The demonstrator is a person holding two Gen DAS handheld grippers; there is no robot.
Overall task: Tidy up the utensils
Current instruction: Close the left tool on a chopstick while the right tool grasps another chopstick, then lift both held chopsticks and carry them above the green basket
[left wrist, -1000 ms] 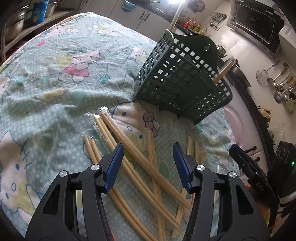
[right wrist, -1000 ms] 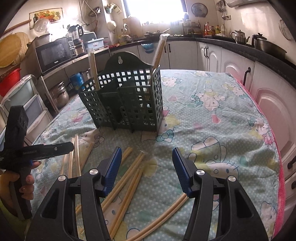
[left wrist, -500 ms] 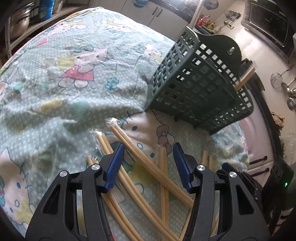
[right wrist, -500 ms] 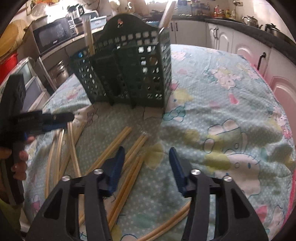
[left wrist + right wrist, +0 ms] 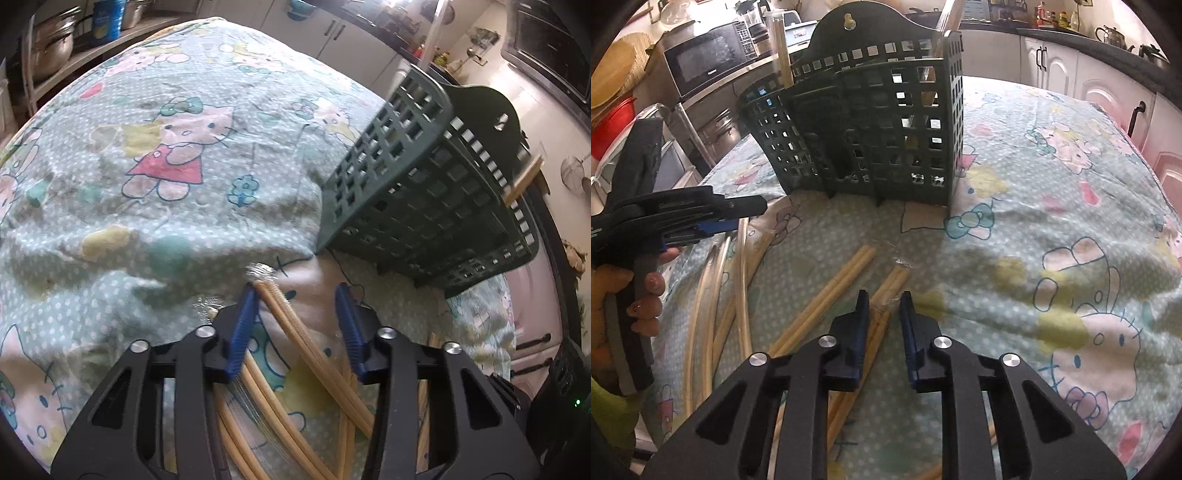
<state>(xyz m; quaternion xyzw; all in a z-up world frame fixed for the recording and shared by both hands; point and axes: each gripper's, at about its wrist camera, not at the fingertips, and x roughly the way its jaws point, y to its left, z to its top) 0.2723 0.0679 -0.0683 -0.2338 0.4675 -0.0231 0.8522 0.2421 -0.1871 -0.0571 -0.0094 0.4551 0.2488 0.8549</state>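
A dark green lattice utensil basket (image 5: 424, 192) (image 5: 871, 129) stands on the table with a few chopsticks upright in it. Several bamboo chopsticks lie loose on the cloth in front of it. My left gripper (image 5: 295, 314) hangs low over a plastic-wrapped pair (image 5: 295, 332). Its jaws are closing, and the pair lies between them against the left pad, clear of the right one. My right gripper (image 5: 884, 306) has its jaws closing on another wrapped pair (image 5: 892, 282), with the pads at both its sides. A hand (image 5: 639, 295) holds the left gripper (image 5: 738, 214) at the left of the right wrist view.
A cartoon-cat tablecloth (image 5: 166, 147) (image 5: 1052, 221) covers the table. More chopsticks (image 5: 827, 299) and pale curved sticks (image 5: 713, 288) lie between the two grippers. A microwave (image 5: 705, 62), pots (image 5: 51, 44) and white cabinets (image 5: 1052, 66) ring the table.
Both grippers came down and closer to the chopsticks. The left jaws narrowed around the tip of a wrapped pair. The right jaws closed from wide apart onto their pair.
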